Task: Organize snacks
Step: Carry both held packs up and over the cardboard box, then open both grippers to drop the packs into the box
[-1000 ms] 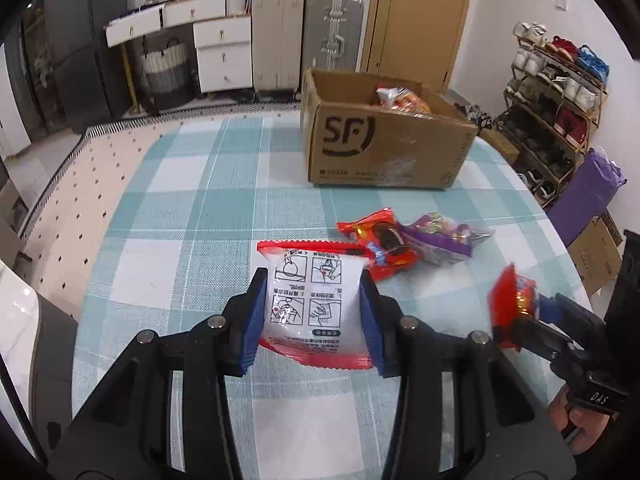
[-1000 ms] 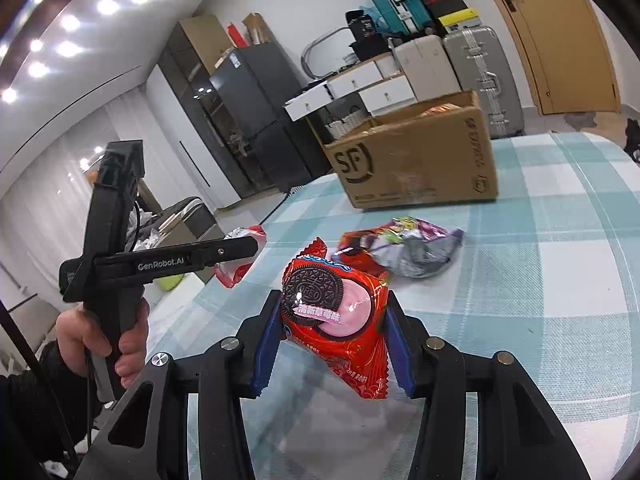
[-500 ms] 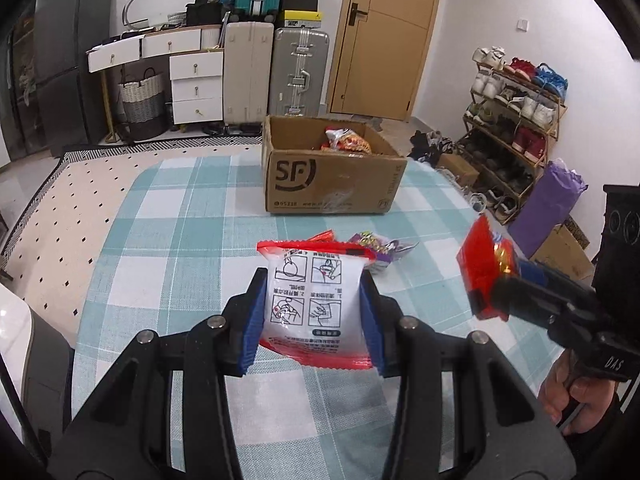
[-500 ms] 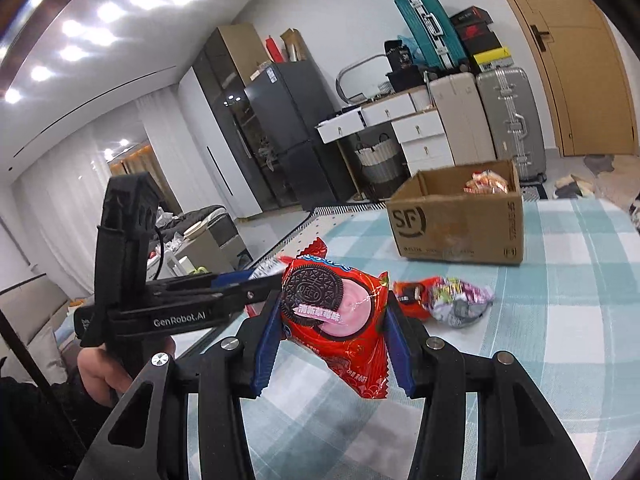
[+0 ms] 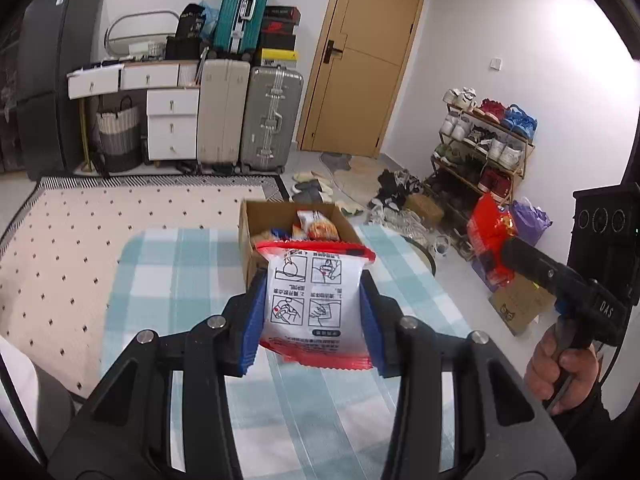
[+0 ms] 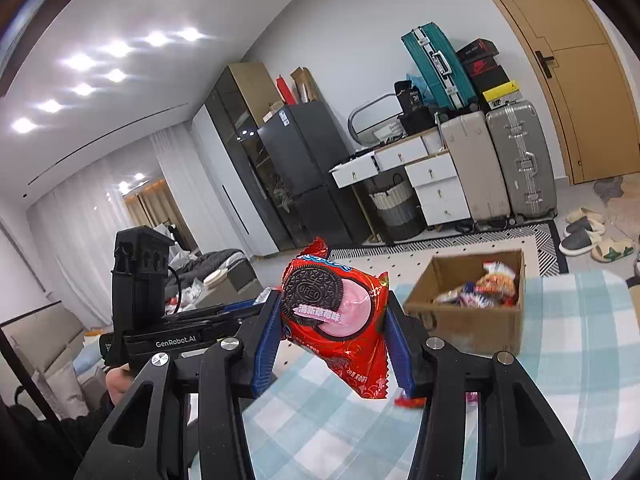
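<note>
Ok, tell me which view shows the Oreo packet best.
The right wrist view: the Oreo packet fills the centre, its printed front facing the camera, clamped in the right gripper. The left wrist view shows it only as a small red packet seen at an angle near the right edge, its print unreadable.

A table under a teal-and-white checked cloth fills the near ground. Beyond it lies a cream dotted rug. Along the far wall stand a beige suitcase and a silver suitcase side by side, with a teal suitcase on top. Left of them are white drawers, a striped basket and a dark fridge. A wooden door is right of the suitcases, and a shoe rack lines the right wall.
</note>
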Tool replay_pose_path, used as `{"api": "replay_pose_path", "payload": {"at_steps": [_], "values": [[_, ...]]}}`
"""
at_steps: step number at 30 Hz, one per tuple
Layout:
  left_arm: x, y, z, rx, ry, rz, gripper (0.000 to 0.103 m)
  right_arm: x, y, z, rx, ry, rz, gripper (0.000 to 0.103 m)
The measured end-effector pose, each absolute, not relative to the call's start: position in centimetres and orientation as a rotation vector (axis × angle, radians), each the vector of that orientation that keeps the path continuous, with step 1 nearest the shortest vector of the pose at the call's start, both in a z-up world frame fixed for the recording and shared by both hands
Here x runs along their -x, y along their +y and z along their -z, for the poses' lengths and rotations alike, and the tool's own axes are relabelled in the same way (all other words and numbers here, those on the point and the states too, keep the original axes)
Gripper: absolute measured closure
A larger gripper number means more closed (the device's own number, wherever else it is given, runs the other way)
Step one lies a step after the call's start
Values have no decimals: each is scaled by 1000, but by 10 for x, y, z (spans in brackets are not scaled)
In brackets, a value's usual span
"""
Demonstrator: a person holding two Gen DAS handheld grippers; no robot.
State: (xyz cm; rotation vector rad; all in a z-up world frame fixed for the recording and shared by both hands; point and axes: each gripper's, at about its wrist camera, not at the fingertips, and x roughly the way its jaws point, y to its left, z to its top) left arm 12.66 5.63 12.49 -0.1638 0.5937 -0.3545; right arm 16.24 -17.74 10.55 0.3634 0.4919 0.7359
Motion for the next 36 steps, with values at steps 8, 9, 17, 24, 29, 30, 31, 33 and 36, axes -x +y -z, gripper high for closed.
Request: {"api": "replay_pose_path", "payload": {"at_steps": [8,9,17,24,29,30,31,33,36], "values": [[-174,50,-189,116,578,330,63,-222,-187,-169,-310,490,-682,55],[-183,45,-194,100,582,320,63,-232,-185,-173,-297,495,-671,55],[-279,2,-194,36,644,309,63,-315,-181,-167,-243,559,-589,55],[-383,-20,-124,81,770,323,63,-394,-171,-100,-238,679,-546,55],[-437,-16,-66,127,851,320,63,-433,-167,-40,-230,764,-530,55],[-448,-16,-52,132,862,322,63,-440,-166,-28,-230,784,-535,55],[-455,-15,-44,141,871,321,63,-444,-165,-18,-227,794,-537,55],[-473,-12,-23,170,893,323,63,-453,-162,-2,-220,816,-541,55],[-496,-12,4,185,922,323,63,-470,-157,23,-222,854,-557,55]]}}
